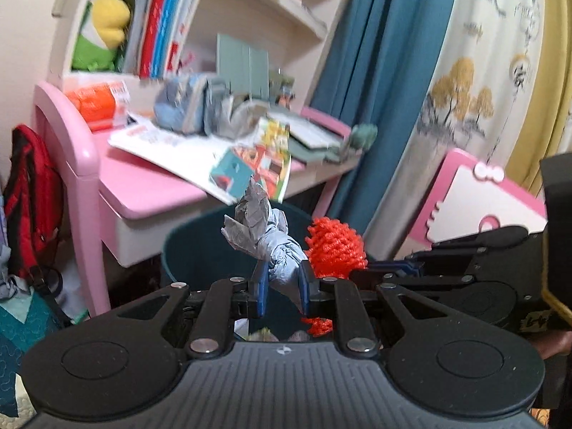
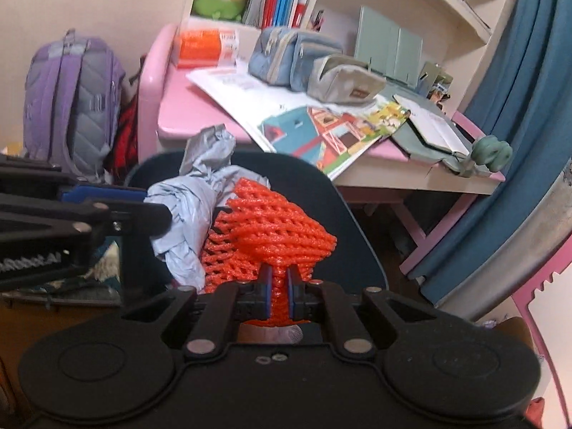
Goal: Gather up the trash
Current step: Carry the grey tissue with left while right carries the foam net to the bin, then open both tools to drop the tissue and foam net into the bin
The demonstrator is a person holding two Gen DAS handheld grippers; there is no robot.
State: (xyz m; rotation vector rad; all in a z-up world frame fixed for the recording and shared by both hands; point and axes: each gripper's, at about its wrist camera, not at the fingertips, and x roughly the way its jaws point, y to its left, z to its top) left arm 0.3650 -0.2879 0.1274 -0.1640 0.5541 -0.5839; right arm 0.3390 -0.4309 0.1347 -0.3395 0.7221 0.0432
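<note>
Left wrist view: The left gripper (image 1: 282, 282) has its jaws clamped narrow on a crumpled grey paper wad (image 1: 261, 236). The wad stands up from the blue pads (image 1: 262, 286) and sits over the open mouth of a dark teal bin (image 1: 200, 246). Just to the right of the wad, an orange foam net (image 1: 336, 246) is held over the same bin by the right gripper (image 1: 361, 271), which enters from the right edge. Behind the bin stands a pink desk (image 1: 143, 186) carrying an open picture book (image 1: 228, 161) and pencil cases (image 1: 186, 107). A red backpack (image 1: 32, 200) hangs at the desk's left side. A blue curtain (image 1: 379, 71) hangs to the right.

Right wrist view: The right gripper (image 2: 280, 286) has its jaws pinched close together on the orange foam net (image 2: 275, 228), which bulges above the pads. The left gripper (image 2: 157, 211) reaches in from the left edge, gripping the grey paper wad (image 2: 193, 207). The wad touches the net's left side. Both items hang above the bin (image 2: 354, 236). A purple backpack (image 2: 71, 100) stands left of the desk (image 2: 186, 111).
</note>
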